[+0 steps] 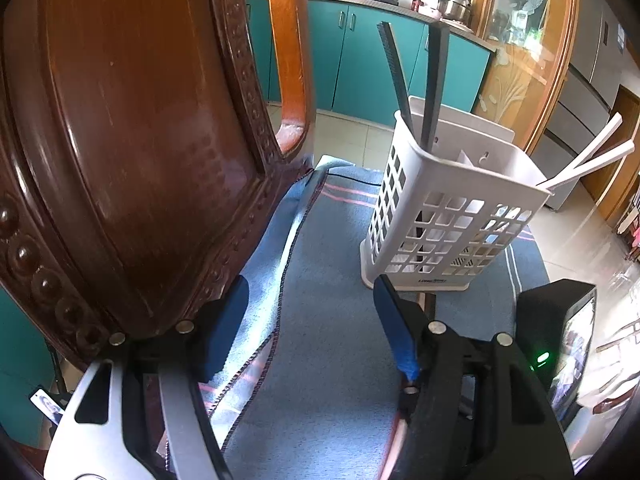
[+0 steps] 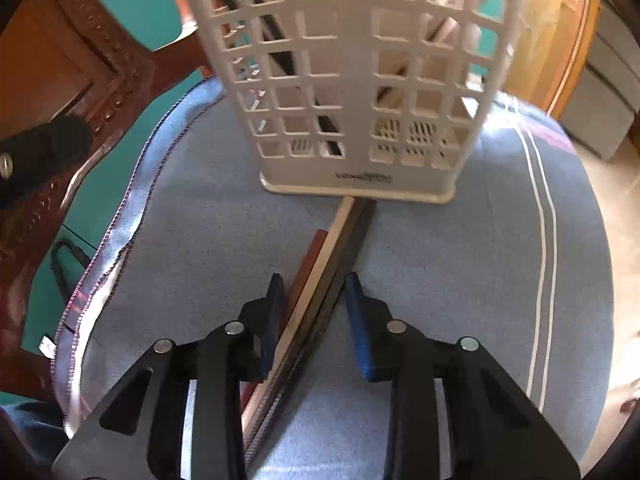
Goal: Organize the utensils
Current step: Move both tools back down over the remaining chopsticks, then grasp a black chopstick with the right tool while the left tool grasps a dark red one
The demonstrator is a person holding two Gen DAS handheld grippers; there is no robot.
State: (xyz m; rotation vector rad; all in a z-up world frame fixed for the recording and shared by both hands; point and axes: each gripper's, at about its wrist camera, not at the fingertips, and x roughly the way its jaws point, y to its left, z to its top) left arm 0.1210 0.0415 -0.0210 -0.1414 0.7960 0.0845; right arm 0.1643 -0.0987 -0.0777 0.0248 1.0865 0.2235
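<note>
Right gripper (image 2: 316, 324), nearest, points down at loose chopsticks (image 2: 320, 280) on the blue cloth (image 2: 200, 220); its jaws stand partly apart astride them, pads not visibly pressing. The sticks, one dark, one pale, one reddish, lie side by side with far ends touching the basket (image 2: 352, 80) foot. They are probably light, stiff and slippery, so are best pinched crosswise near mid-length. Left gripper (image 1: 308, 320) is wide and empty. Beyond, the white lattice basket holds dark sticks (image 1: 416, 84) left and pale sticks (image 1: 588, 156) right.
</note>
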